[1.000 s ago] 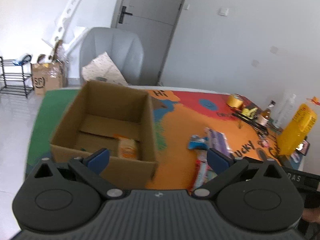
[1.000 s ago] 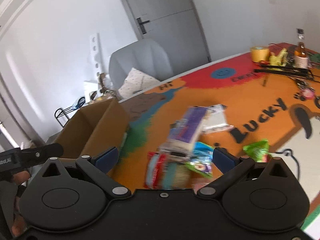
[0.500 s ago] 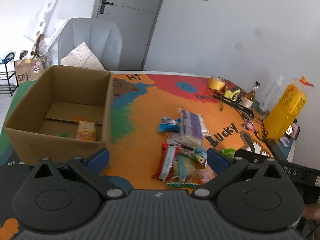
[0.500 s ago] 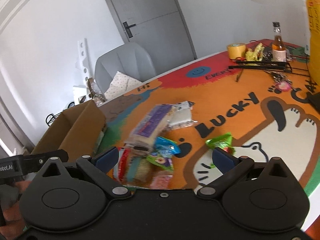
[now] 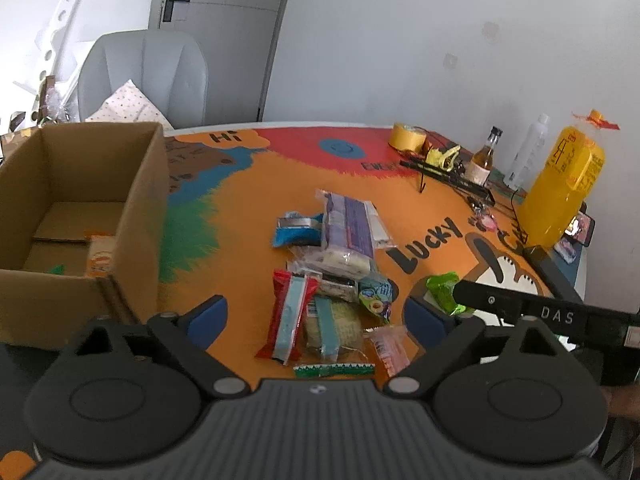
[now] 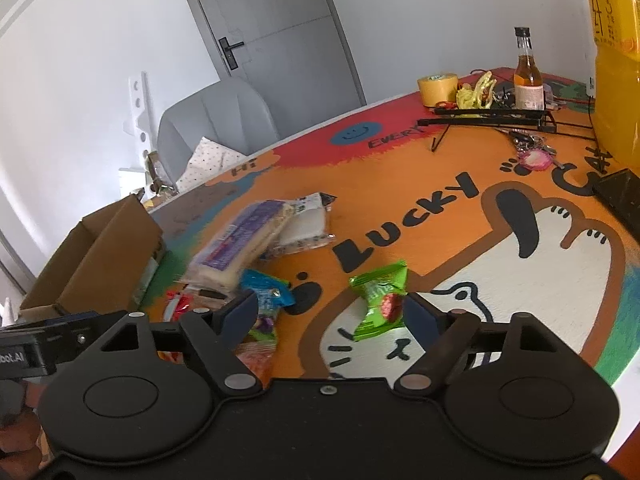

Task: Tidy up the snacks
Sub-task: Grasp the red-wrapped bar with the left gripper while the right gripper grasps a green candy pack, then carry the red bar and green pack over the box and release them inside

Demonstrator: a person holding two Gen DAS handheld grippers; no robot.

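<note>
The left gripper (image 5: 314, 312), a black two-fingered tool with blue pads (image 5: 208, 312), is pitched downward toward the tabletop. Its jaws are closing, yet a wide gap is kept between them and nothing is pressed by either pad. The right gripper (image 6: 332, 312), of the same black build with blue pads (image 6: 418, 314), is likewise tilted down with its jaws closing, and no pad is seen pressing on anything. Part of a hand (image 6: 18, 420) is glimpsed at the lower left edge of the right wrist view, behind the other tool's body.
</note>
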